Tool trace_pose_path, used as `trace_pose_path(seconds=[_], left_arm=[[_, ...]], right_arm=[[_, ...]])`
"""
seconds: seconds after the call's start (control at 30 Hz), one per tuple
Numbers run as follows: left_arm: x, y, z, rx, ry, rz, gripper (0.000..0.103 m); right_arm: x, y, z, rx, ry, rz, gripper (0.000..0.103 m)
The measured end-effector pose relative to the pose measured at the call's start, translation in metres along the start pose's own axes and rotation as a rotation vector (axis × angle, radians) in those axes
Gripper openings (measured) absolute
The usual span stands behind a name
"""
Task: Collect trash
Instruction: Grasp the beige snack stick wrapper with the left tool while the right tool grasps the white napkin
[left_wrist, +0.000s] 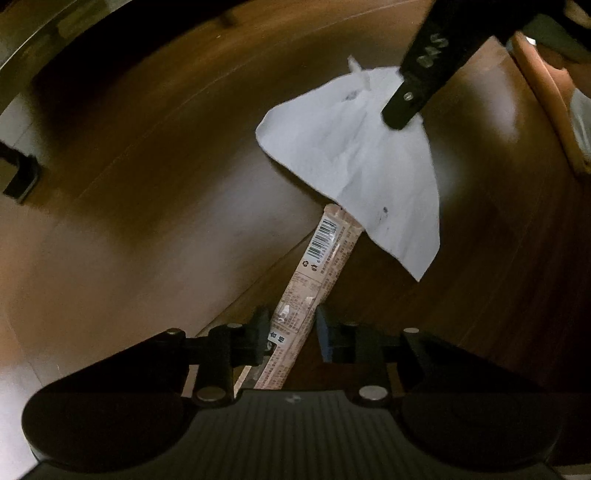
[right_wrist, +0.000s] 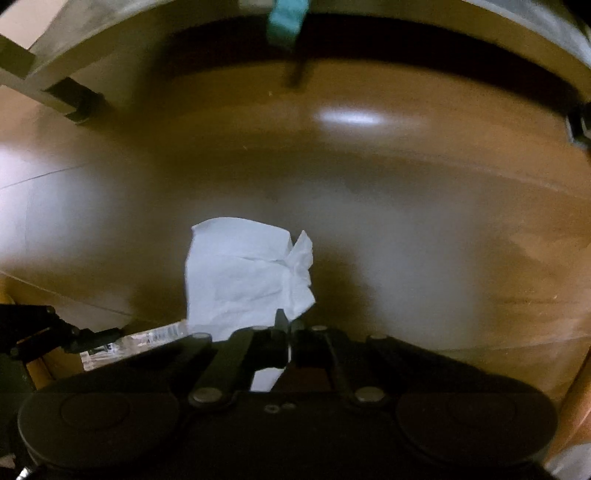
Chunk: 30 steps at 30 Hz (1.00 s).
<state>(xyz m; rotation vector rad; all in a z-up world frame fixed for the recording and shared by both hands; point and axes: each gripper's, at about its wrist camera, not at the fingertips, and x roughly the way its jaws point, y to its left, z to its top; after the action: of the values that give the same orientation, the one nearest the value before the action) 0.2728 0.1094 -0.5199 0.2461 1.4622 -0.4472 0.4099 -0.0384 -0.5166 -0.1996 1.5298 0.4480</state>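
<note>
A long beige snack wrapper with a barcode lies on the wooden floor. My left gripper points down over its near end, and both pads press the wrapper's sides. A crumpled white tissue covers the wrapper's far end. My right gripper comes in from the top right and pinches the tissue's upper edge. In the right wrist view its fingers meet at the right gripper with the tissue caught between them. The wrapper shows at the lower left there.
An orange-rimmed container with something white in it stands at the right edge. A black furniture foot is at the left. Grey furniture rails and a teal strip are beyond the tissue.
</note>
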Motion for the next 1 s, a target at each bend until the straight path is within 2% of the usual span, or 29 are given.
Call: trace_pose_path(seconds=[0.17,0.53,0.57,0.6,0.77,0.9,1.0], left_arm=[[-0.009,0.009,0.004,-0.069,0.007,-0.003,0.024],[-0.070,0.008,0.016,-0.129,-0.065,-0.028,0.018],[-0.078,0.009,0.016,-0.136,-0.071,-0.032,0.016],[-0.081,0.006,0.019,-0.146,-0.075,-0.040,0.009],[-0.111,0.006,0.025,-0.185,-0.084,-0.038,0.005],[-0.125,0.001,0.023,-0.206,-0.087,-0.034,0.006],[-0.122,0.006,0.016,-0.257,-0.064,-0.051,0.006]], right_arm=[[-0.027,-0.010,-0.004,-0.007,-0.049,-0.008,0.000],[-0.116,-0.020,-0.021,0.015,-0.144,-0.001,0.000],[-0.125,-0.018,-0.022,0.015,-0.155,-0.002,0.000],[-0.134,-0.018,-0.024,0.017,-0.165,0.001,0.000],[-0.173,-0.023,-0.031,0.040,-0.204,0.032,0.000],[-0.186,-0.021,-0.037,0.056,-0.216,0.064,0.000],[-0.175,-0.020,-0.039,0.063,-0.191,0.065,0.000]])
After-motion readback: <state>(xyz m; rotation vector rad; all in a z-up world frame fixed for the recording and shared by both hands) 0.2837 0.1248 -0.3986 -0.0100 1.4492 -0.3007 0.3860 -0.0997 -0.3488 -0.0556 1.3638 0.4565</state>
